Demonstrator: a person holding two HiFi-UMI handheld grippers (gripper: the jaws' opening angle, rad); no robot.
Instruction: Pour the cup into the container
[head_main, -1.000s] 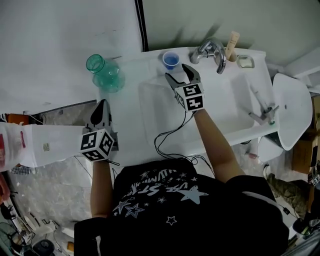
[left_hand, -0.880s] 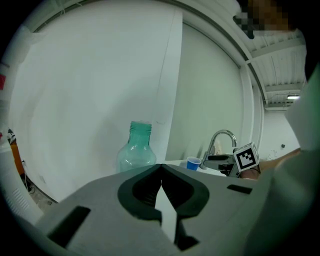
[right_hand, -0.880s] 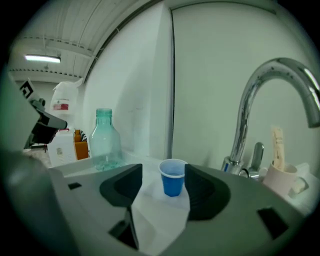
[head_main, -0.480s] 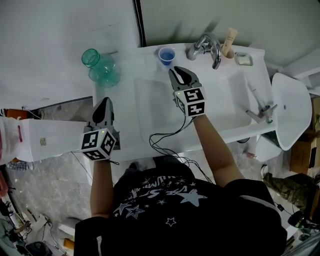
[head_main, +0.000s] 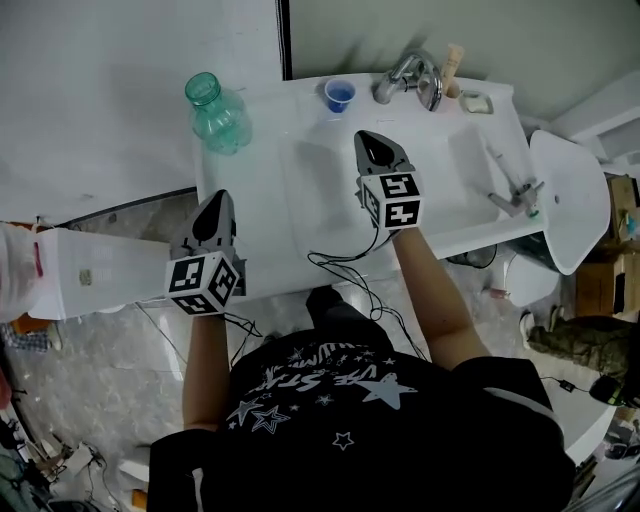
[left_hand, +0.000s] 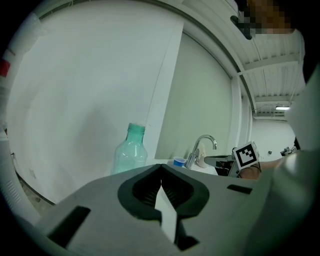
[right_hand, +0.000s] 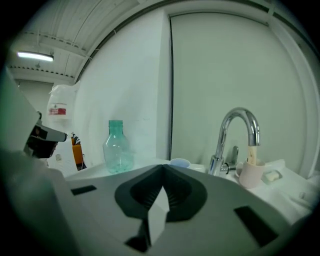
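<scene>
Our right gripper (head_main: 372, 140) has pulled back from the small blue plastic cup (head_main: 339, 94), its jaws just closing on nothing. Our left gripper (head_main: 217, 200) is closed and empty too. We see the cup upright, mouth up, at the white worktop's (head_main: 255, 200) back edge.

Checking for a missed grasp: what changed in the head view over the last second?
The right gripper drew back from the blue cup toward the person, over the sink, and its jaws have just been closing, now shut with nothing between them. The cup and green bottle stayed on the counter; the left gripper stayed shut and empty.
</scene>
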